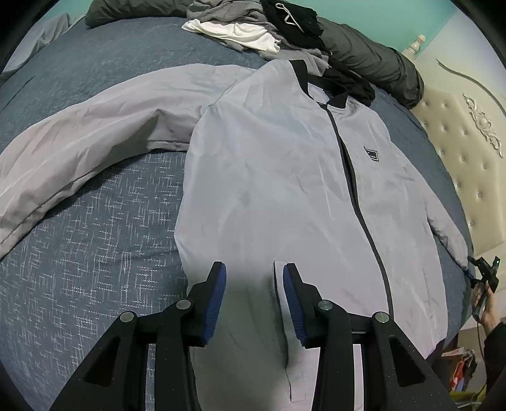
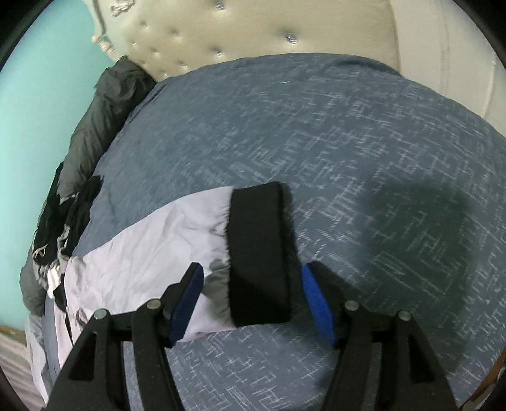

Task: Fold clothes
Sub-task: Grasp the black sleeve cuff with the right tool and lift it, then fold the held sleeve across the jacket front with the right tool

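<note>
A light grey zip jacket (image 1: 284,177) with a black collar lies face up and flat on the bed, its left sleeve (image 1: 79,151) spread out to the side. My left gripper (image 1: 254,278) stands open just above the jacket's lower front near a pocket slit, with no cloth pinched between its blue pads. In the right wrist view the other sleeve (image 2: 151,253) ends in a black cuff (image 2: 259,253). That cuff lies between the fingers of my right gripper (image 2: 253,268), which is open, its pads clear of the cuff on both sides. The right gripper (image 1: 484,275) also shows at the bed's right edge.
The bed has a blue patterned cover (image 1: 95,268). A pile of grey, white and black clothes (image 1: 253,28) and a dark padded jacket (image 1: 373,63) lie at the far side. A cream tufted headboard (image 1: 468,142) bounds the right; clutter lies on the floor below it.
</note>
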A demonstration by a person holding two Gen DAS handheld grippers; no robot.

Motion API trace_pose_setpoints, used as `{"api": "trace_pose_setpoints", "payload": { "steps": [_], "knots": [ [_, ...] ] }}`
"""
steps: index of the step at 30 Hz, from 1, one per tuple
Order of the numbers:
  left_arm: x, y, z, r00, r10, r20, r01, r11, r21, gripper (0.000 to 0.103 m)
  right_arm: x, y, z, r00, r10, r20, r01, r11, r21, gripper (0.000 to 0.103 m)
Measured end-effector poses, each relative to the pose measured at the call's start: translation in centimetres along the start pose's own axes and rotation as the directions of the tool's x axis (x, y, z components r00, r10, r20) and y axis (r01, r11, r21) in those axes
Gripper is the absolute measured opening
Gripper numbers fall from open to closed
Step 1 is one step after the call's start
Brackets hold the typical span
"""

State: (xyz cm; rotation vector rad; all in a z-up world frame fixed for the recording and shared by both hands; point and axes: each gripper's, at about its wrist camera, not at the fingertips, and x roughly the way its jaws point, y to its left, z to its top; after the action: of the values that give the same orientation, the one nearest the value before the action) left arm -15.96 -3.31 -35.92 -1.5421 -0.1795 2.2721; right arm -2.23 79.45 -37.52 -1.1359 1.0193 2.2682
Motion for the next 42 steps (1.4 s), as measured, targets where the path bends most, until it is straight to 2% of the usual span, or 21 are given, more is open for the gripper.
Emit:
{"api": "trace_pose_setpoints", "payload": {
  "steps": [4,6,10,12,17,24,28,33,37,42],
  "knots": [
    [-0.2,0.0,-0.1,1.0,0.0,0.001,0.0,1.0,0.0,0.041,0.1,1.0,-0.5,1.0,0.014,-0.009,-0.014,0.999,-0.048,0.065],
    [-0.4,0.1,-0.1,1.0,0.0,0.004,0.0,1.0,0.0,0.041,0.1,1.3,-0.7,1.0,0.013,-0.018,-0.015,0.997,-0.076,0.055],
    [-0.7,0.5,-0.1,1.0,0.004,0.008,-0.003,1.0,-0.006,0.041,-0.3,1.8,-0.8,1.0,0.021,-0.009,-0.022,0.995,-0.097,0.046],
    [-0.9,0.6,-0.1,1.0,0.005,0.01,-0.004,1.0,-0.008,0.041,-0.7,2.2,-0.7,1.0,0.027,0.004,-0.027,0.993,-0.113,0.034],
    [-1.4,0.8,-0.2,1.0,0.001,0.02,-0.001,1.0,-0.011,0.041,-2.7,3.8,-0.2,0.996,0.077,0.051,-0.068,0.984,-0.165,0.022],
    [-2.6,0.5,0.0,0.999,-0.017,0.044,0.018,1.0,-0.011,0.041,-6.6,10.5,1.3,0.973,0.21,0.098,-0.181,0.951,-0.25,0.021],
    [-3.8,0.3,0.2,0.997,-0.032,0.067,0.033,0.999,-0.003,0.041,-9.2,18.1,1.6,0.942,0.323,0.088,-0.274,0.897,-0.348,0.021],
    [-5.4,-0.1,0.5,0.995,-0.047,0.086,0.046,0.999,0.016,0.041,-11.8,29.2,-1.1,0.891,0.454,0.009,-0.395,0.786,-0.476,0.021],
    [-7.0,-0.3,0.9,0.992,-0.062,0.107,0.059,0.998,0.036,0.041,-12.7,38.6,-5.2,0.846,0.528,-0.079,-0.482,0.691,-0.538,0.021],
    [-9.0,0.2,0.8,0.987,-0.081,0.136,0.076,0.996,0.04,0.041,-13.0,48.9,-13.1,0.796,0.558,-0.235,-0.565,0.544,-0.62,0.021]
  ]
}}
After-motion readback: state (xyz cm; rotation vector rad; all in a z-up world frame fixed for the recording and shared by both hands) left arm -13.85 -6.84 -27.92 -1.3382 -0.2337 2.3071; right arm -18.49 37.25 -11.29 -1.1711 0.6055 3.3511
